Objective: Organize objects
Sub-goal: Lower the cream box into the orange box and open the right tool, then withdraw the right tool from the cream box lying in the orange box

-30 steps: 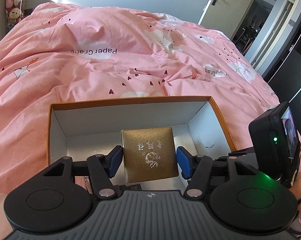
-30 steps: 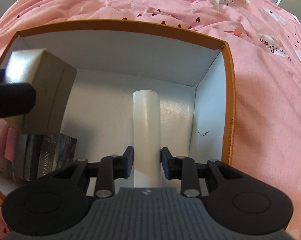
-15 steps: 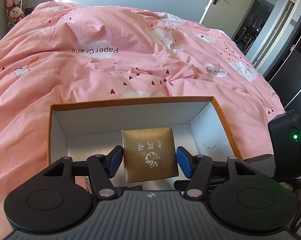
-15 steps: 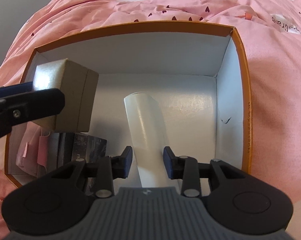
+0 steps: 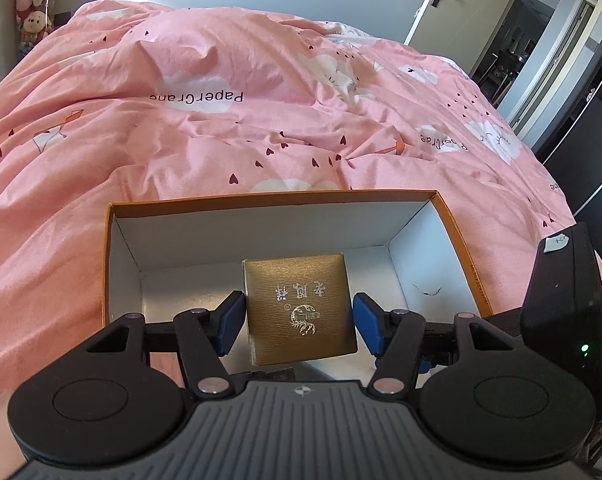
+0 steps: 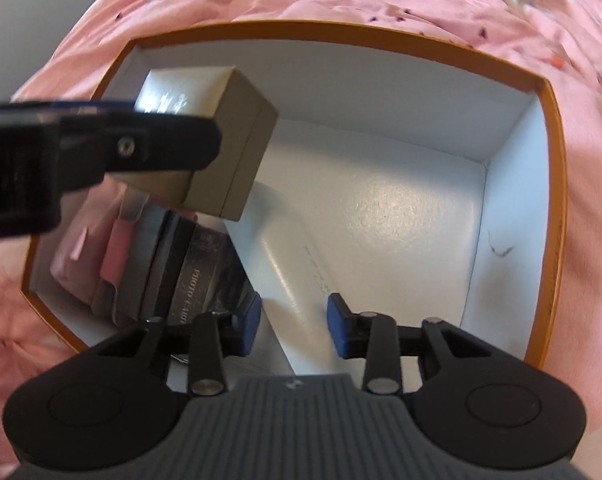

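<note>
My left gripper (image 5: 299, 322) grips the gold box (image 5: 301, 308) above the orange carton (image 5: 269, 199); its underside is hidden. My right gripper (image 6: 293, 324) stands open astride the white tube (image 6: 289, 280) lying inside, whose far end the box covers. Blur hides most of the print on the dark packets (image 6: 189, 276).

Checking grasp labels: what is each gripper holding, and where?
Left gripper clamps the gold box by its two side faces. Right gripper is open, straddling the white tube.

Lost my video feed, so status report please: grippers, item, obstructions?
Left hand-held gripper shut on gold box over orange box. Right hand-held gripper open, astride white tube. Photo cards underneath.
</note>
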`<state>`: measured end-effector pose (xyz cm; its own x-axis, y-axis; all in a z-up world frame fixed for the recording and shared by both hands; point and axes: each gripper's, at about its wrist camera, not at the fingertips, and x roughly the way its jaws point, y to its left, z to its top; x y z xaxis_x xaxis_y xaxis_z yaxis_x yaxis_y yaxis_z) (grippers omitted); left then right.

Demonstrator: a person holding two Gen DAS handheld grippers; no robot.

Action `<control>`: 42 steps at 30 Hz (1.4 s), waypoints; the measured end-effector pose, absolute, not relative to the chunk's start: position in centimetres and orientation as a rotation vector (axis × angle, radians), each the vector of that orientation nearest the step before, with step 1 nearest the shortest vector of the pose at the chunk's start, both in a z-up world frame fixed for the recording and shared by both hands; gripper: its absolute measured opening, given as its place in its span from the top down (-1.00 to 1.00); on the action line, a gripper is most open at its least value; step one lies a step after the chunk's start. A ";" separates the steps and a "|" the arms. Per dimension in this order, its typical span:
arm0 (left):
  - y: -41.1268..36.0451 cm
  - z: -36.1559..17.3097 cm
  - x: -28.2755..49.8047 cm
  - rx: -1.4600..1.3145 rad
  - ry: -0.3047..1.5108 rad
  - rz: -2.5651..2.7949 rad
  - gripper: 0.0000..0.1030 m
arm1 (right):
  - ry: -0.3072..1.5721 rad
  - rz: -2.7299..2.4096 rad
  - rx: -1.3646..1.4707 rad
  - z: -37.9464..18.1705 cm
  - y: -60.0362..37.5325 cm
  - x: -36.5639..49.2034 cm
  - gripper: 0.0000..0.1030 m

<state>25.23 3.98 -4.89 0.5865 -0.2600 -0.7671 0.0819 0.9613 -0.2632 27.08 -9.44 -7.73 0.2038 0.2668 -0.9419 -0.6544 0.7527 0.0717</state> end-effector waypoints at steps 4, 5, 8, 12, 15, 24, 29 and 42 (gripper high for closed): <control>4.0 -4.9 25.3 -0.210 0.924 -0.200 -0.31 | 1.171 0.666 -0.515 -8.4 -8.9 26.9 0.32; 4.0 -4.9 25.3 -0.209 0.924 -0.201 -0.31 | 1.163 0.675 -0.530 -8.6 -8.9 26.7 0.33; 4.1 -4.9 25.3 -0.211 0.924 -0.195 -0.31 | 1.127 0.647 -0.543 -8.5 -9.1 26.2 0.40; 4.0 -5.2 25.7 -0.210 0.931 -0.179 -0.31 | 1.023 0.500 -0.575 -7.7 -9.6 25.8 0.43; 3.5 -5.6 26.3 -0.204 0.941 -0.171 -0.31 | 0.953 0.410 -0.644 -7.5 -9.3 25.8 0.43; 3.8 -7.7 27.7 -0.239 0.998 -0.146 -0.31 | 0.955 0.396 -0.688 -8.5 -9.3 26.0 0.41; 3.6 -8.3 28.5 -0.254 1.020 -0.161 -0.31 | 1.032 0.475 -0.521 -7.8 -9.6 25.9 0.23; 3.1 -9.5 29.6 -0.212 1.052 -0.120 -0.31 | 1.185 0.612 -0.237 -8.0 -10.5 26.9 0.55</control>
<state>29.61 3.08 -9.55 0.4920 -0.1989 -0.8476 -0.0032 0.9731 -0.2303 26.91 -10.47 -7.99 0.2387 0.3213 -0.9164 -0.5613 0.8157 0.1398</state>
